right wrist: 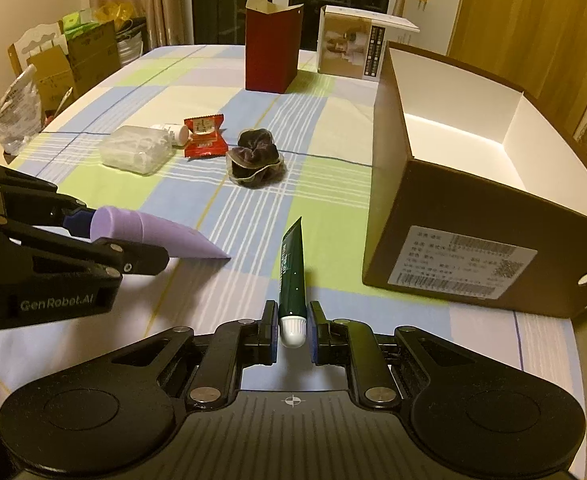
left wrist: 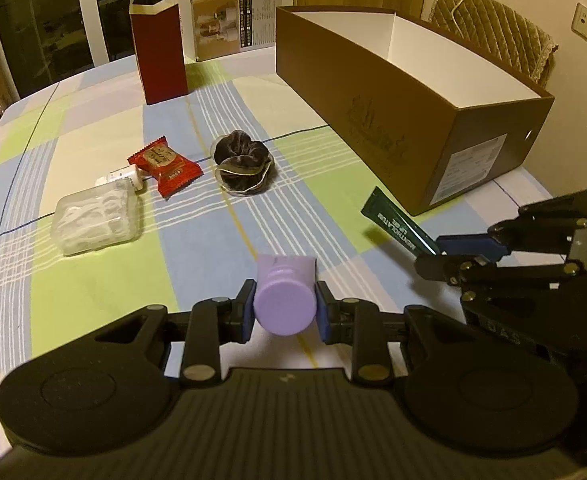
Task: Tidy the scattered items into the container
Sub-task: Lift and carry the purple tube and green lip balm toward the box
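Observation:
My left gripper (left wrist: 284,307) is shut on a purple tube (left wrist: 284,300) by its cap end, lifted off the checked tablecloth (left wrist: 93,140). My right gripper (right wrist: 292,326) is shut on a dark green tube (right wrist: 292,268) with a white cap. Each gripper shows in the other's view: the right gripper (left wrist: 439,252) with the green tube (left wrist: 397,226), the left gripper (right wrist: 79,220) with the purple tube (right wrist: 153,238). The open brown box (left wrist: 413,128) with a white inside stands to the right. A dark scrunchie (left wrist: 242,166), a red sachet (left wrist: 164,168), a small white bottle (left wrist: 127,178) and a clear plastic case (left wrist: 97,220) lie on the cloth.
A tall red carton (left wrist: 159,54) and a white printed box (left wrist: 233,22) stand at the far side. A padded chair back (left wrist: 493,28) is behind the brown box (right wrist: 473,240). Cardboard boxes and bags (right wrist: 61,64) crowd the floor left of the table.

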`<state>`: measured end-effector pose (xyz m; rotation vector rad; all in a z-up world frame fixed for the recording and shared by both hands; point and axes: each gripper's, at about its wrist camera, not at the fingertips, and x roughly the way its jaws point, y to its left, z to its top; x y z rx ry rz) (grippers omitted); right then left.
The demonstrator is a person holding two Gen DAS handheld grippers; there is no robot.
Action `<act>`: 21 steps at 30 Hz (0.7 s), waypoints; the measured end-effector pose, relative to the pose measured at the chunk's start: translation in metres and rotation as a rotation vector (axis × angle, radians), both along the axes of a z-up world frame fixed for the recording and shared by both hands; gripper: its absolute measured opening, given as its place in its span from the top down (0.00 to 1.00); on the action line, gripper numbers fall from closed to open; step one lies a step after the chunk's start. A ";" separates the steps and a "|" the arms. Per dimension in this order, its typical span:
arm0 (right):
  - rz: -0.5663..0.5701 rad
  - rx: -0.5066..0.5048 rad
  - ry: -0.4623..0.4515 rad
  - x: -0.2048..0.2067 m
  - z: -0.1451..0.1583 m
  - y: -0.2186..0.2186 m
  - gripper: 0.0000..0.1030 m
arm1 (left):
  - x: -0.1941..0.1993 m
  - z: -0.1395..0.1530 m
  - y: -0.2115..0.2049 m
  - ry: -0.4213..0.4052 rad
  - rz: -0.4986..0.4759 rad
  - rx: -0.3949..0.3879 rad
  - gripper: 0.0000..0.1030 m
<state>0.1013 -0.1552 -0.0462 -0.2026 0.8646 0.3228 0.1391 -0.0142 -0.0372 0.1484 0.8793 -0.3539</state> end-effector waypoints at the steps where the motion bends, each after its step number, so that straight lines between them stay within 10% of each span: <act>1: 0.000 0.001 -0.001 -0.001 0.001 0.000 0.84 | -0.002 0.001 0.000 -0.004 0.000 0.001 0.76; 21: -0.002 0.009 0.025 0.004 -0.011 0.004 0.84 | -0.015 -0.029 0.004 0.093 -0.014 0.071 0.65</act>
